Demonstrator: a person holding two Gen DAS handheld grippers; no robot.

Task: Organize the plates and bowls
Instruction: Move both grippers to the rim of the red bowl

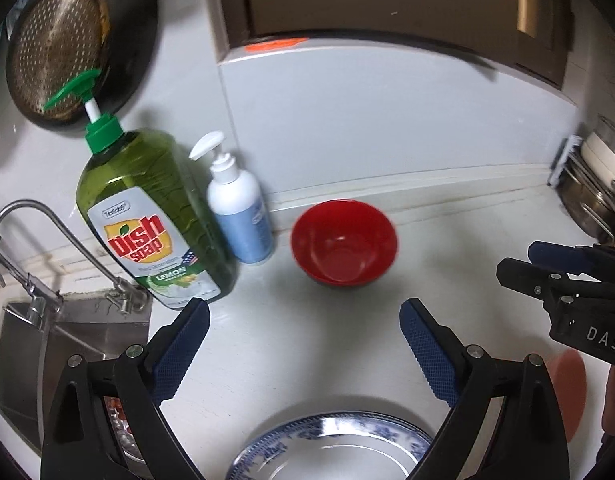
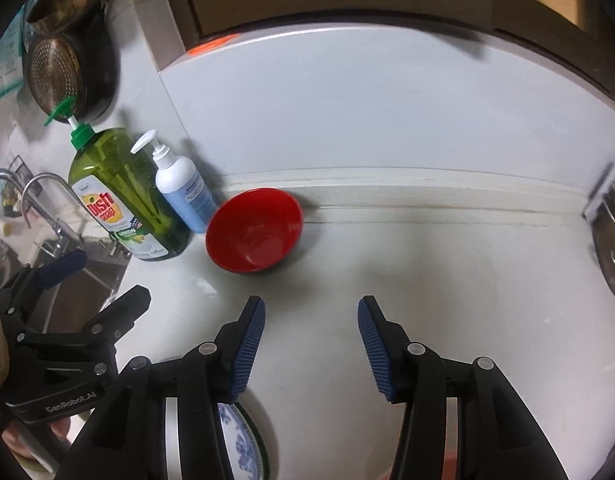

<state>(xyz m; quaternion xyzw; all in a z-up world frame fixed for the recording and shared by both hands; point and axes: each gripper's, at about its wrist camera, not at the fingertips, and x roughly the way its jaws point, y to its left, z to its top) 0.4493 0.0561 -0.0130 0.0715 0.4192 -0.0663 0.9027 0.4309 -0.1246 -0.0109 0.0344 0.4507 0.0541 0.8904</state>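
White counter (image 1: 447, 280): red bowl (image 1: 344, 243) beside soap bottles (image 1: 155, 216); both tools (image 1: 305, 344) (image 2: 311, 340) spread apart, empty.

Red bowl (image 1: 344, 243), blue-patterned plate (image 1: 331, 446) (white ground), green soap bottle (image 1: 147, 216).

Home kitchen: steel sink (image 1: 47, 344) with faucet (image 1: 39, 240), dish soap bottle (image 1: 147, 216), white countertop (image 1: 347, 320).
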